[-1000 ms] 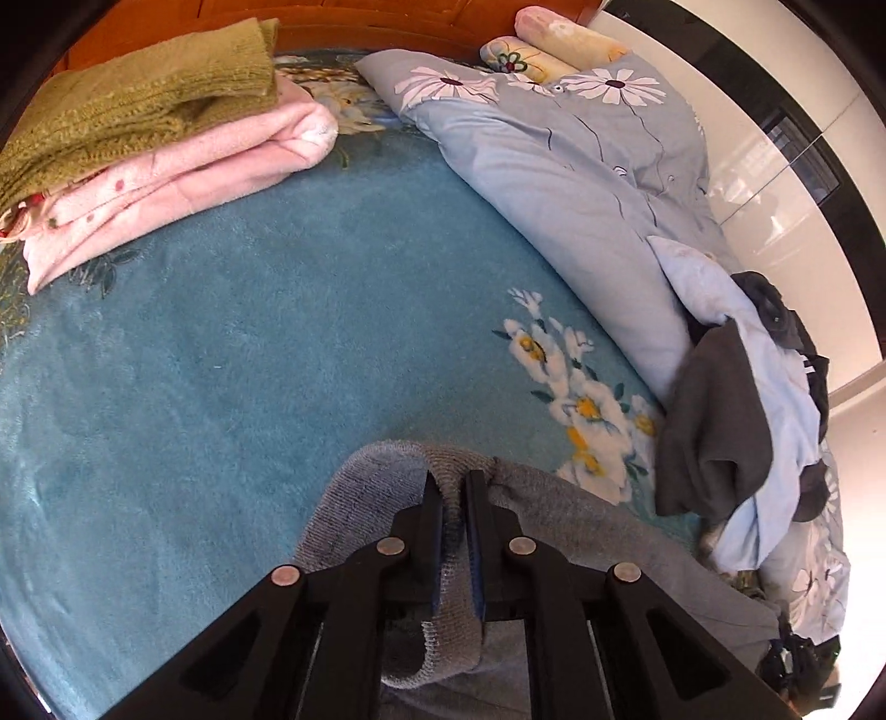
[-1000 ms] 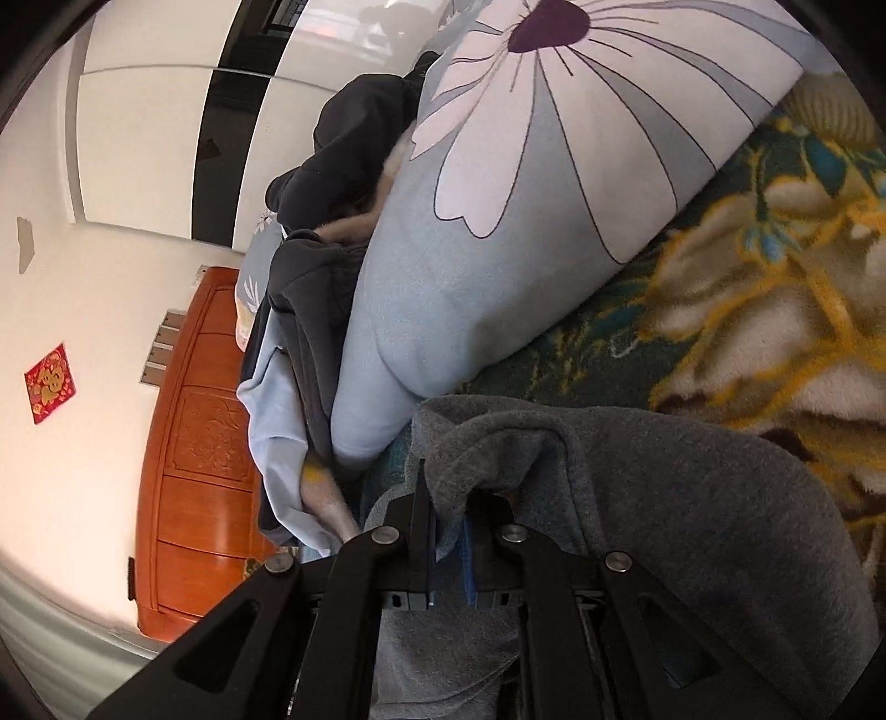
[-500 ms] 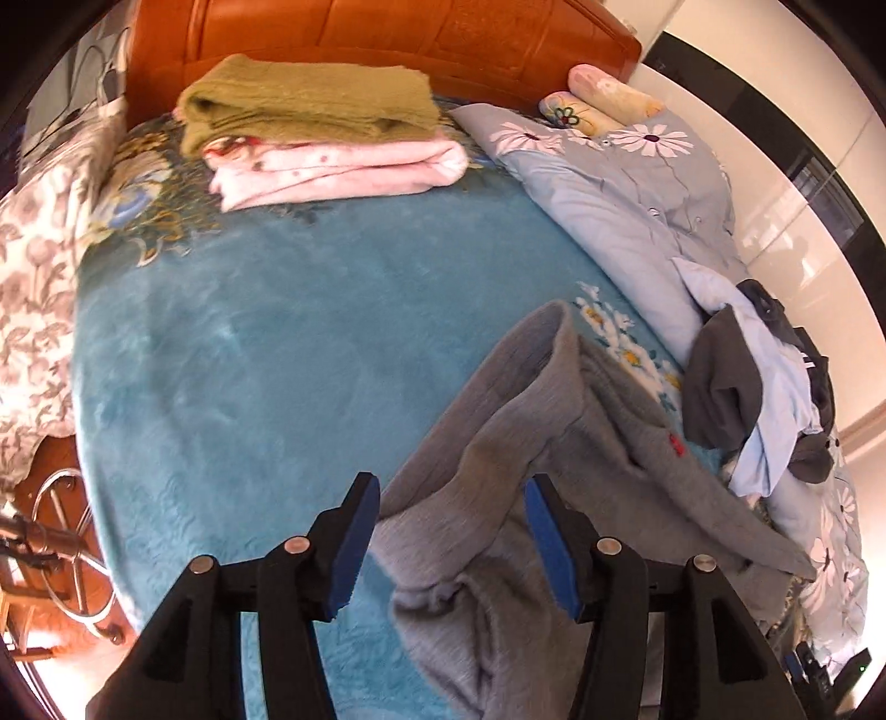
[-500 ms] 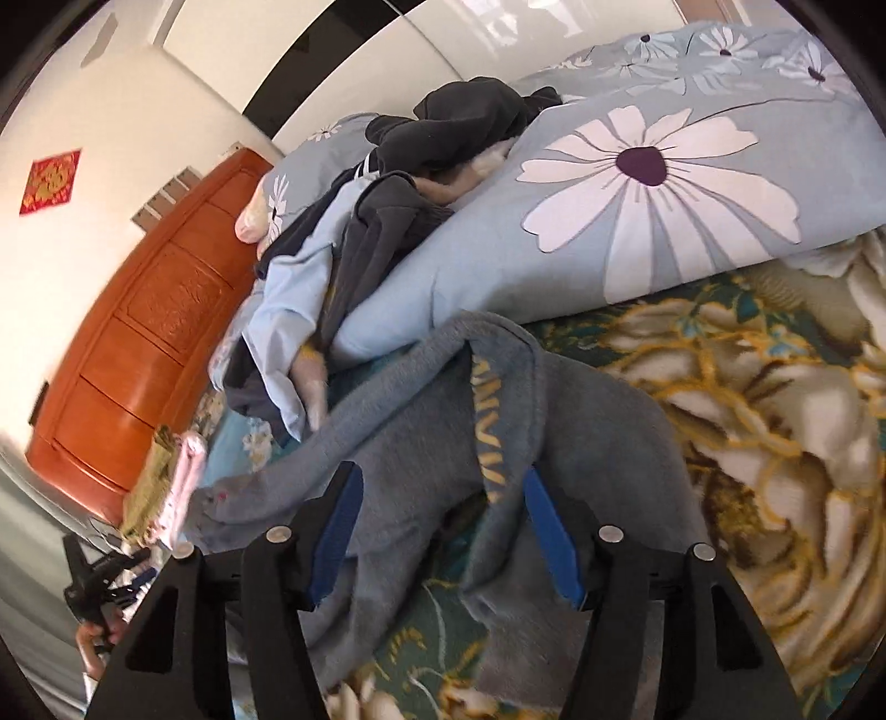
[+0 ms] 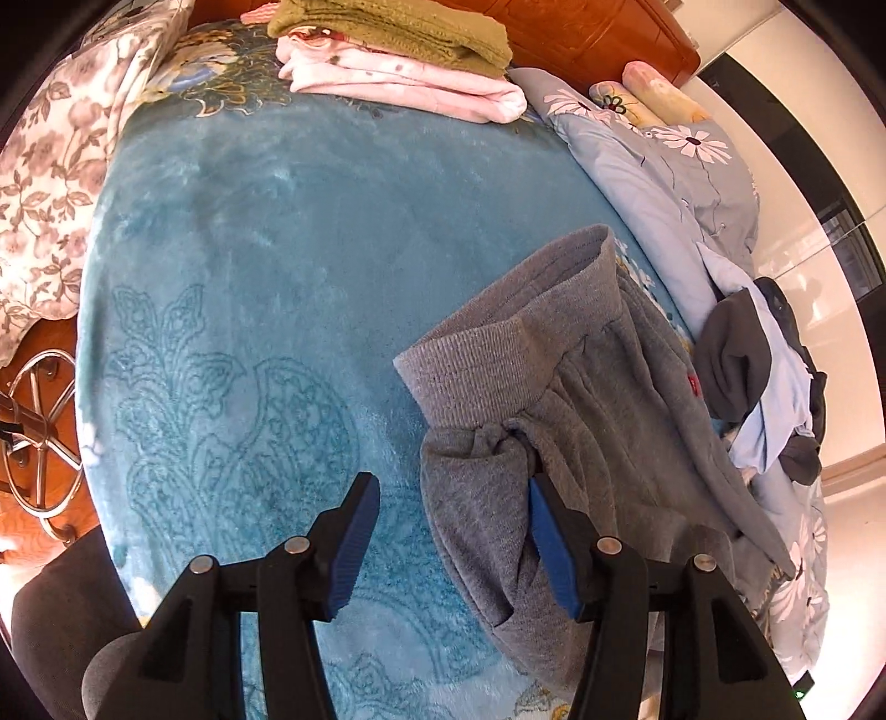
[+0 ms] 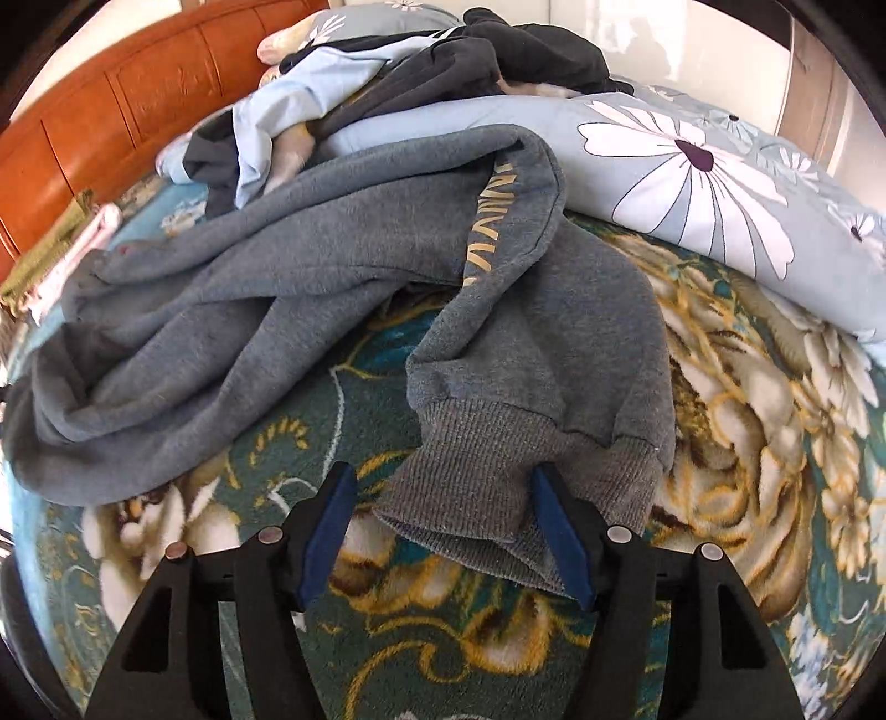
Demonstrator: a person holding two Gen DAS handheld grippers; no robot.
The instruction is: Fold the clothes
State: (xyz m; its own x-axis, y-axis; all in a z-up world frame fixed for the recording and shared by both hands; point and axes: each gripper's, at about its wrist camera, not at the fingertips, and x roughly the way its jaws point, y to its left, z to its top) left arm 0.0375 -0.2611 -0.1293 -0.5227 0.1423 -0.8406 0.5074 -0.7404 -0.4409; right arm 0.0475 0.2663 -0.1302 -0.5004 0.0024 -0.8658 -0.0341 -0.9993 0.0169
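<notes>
Grey sweatpants point(image 5: 587, 399) lie crumpled on the teal blanket point(image 5: 266, 266), ribbed waistband up in the left wrist view. My left gripper point(image 5: 451, 545) is open and empty, its jaws straddling a grey fold near the waistband. In the right wrist view the same grey sweatpants point(image 6: 310, 260) lie spread, with gold lettering down one leg. My right gripper point(image 6: 446, 531) is open and empty, and the ribbed leg cuff point(image 6: 498, 476) lies between its jaws.
A folded stack, green knit point(image 5: 398, 27) on pink cloth point(image 5: 410, 83), sits at the far end by the orange headboard point(image 5: 598, 27). A light blue flowered duvet point(image 6: 709, 177) and a pile of dark and pale blue clothes point(image 5: 758, 387) lie alongside. A metal chair base point(image 5: 39, 426) stands left of the bed.
Both grippers were shut on the grey sweatpants a second ago. They opened, let the cloth drop onto the bed, and pulled back a little.
</notes>
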